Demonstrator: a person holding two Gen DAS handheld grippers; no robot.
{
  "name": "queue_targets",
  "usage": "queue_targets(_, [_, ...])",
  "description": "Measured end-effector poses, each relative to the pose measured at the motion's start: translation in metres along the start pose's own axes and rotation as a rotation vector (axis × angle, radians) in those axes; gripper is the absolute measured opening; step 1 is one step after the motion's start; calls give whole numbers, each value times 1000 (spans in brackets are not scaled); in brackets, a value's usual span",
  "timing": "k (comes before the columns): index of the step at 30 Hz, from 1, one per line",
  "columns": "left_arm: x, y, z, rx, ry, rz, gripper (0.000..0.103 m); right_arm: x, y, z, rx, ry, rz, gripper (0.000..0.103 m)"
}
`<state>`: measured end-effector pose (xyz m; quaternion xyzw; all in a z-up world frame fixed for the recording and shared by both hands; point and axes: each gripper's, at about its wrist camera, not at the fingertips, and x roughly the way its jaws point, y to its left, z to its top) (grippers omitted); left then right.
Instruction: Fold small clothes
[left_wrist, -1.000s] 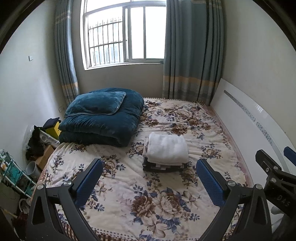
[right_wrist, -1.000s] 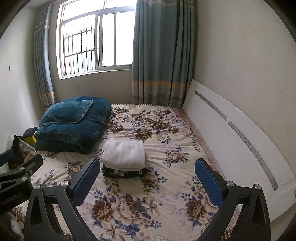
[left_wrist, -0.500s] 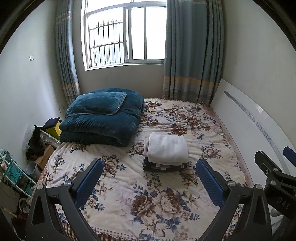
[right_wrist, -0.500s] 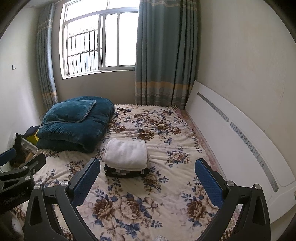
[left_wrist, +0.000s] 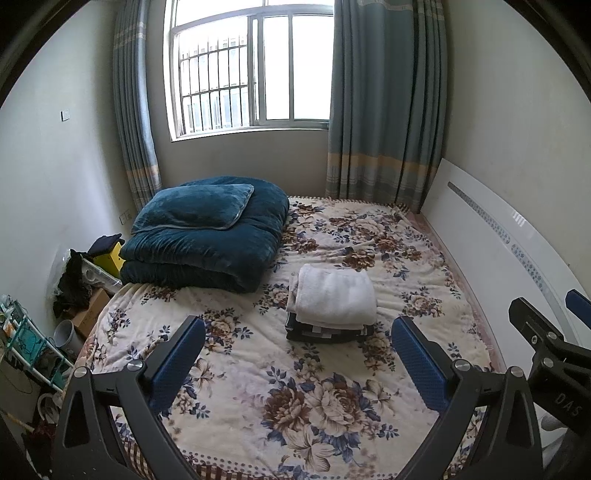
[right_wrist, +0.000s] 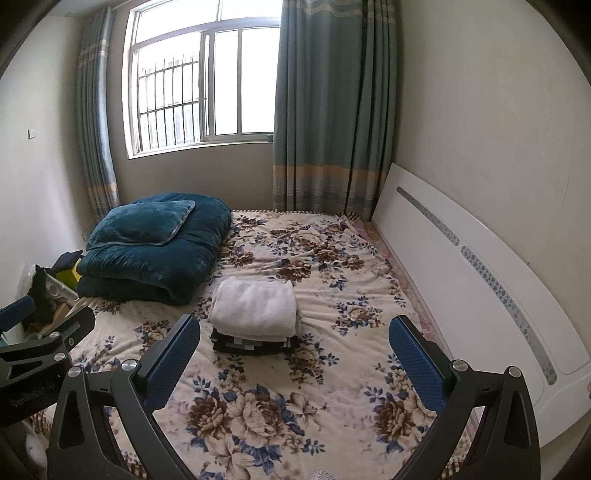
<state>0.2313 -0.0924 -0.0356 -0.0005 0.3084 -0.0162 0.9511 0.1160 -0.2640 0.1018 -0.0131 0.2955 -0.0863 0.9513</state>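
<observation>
The white cloth (left_wrist: 334, 297) sits folded on a dark cloth (left_wrist: 328, 332) mid-bed, looks soft, light and floppy, best pinched at an edge; left gripper (left_wrist: 297, 363) and right gripper (right_wrist: 295, 360) are both spread wide, holding nothing.

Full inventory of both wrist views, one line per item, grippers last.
folded white cloth: 1, white, on top of the stack mid-bed
folded dark patterned garment: 1, black and white, under the white cloth
floral bedspread: 1, cream with brown and blue flowers, covers the bed
folded quilt: 1, dark teal, far left of bed
pillow: 1, dark teal, on the quilt
curtains: 2 panels, grey-blue, flanking the window
window: 1, barred, far wall
white panel: 1, along the bed's right side
floor clutter: several, mixed, left of bed
left gripper: 1, black, blue pads, open, empty
right gripper: 1, same, open, empty
</observation>
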Motion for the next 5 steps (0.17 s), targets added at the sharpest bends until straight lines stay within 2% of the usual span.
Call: queue_targets(5, [-1,-2,-2,-2,-6,8,103,0,1,0,-1,0,3,103])
